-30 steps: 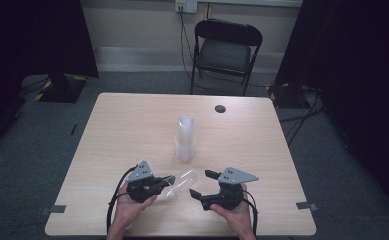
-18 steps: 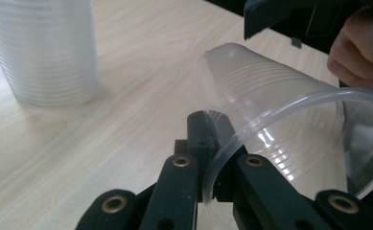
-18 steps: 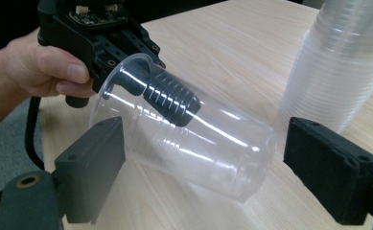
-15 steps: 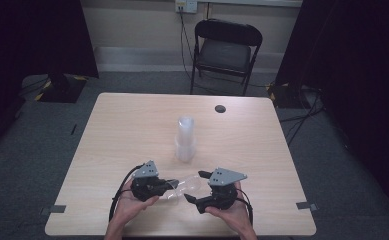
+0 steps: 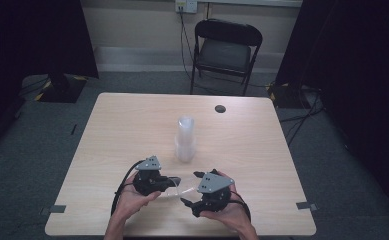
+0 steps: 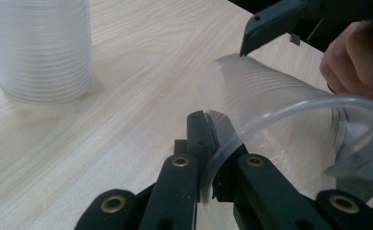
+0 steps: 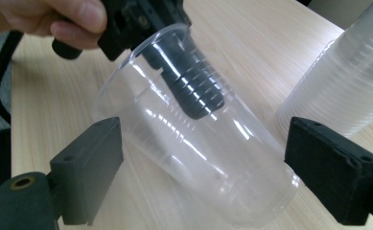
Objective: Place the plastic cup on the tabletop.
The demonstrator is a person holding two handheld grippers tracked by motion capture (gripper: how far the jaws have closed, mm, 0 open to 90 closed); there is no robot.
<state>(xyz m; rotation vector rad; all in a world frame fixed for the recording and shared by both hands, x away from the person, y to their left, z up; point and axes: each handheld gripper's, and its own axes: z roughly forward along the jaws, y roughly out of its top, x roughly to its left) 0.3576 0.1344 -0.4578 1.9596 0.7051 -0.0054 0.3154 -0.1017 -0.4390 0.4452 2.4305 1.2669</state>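
Low in the middle of the high view, a single clear plastic cup (image 5: 176, 189) is held tipped on its side between the two grippers, just above the surface (image 5: 262, 150). The left gripper (image 6: 212, 143) is clamped shut on the cup's rim: in the left gripper view, one jaw sits inside the mouth and the other outside, pinching the thin wall at lower centre of the frame. The right gripper (image 7: 201, 177) stands wide open, its two jaws at the lower left and lower right of the right gripper view, with the cup's closed base lying between them and neither pad touching plastic.

The stack of cups (image 5: 185, 141) stands upright near the middle of the surface, above and apart from the hands.

The step in hand looks like a handover or a two-handed hold of one cup apart from the stack. The next move calls for the right gripper to close gently around the base end, since the wall is thin and will buckle under a hard squeeze. Whether the cup's lower side rests on the surface or hangs just clear of it is hard to tell through the clear plastic. The left gripper should keep its pinch until the right has a firm seat.
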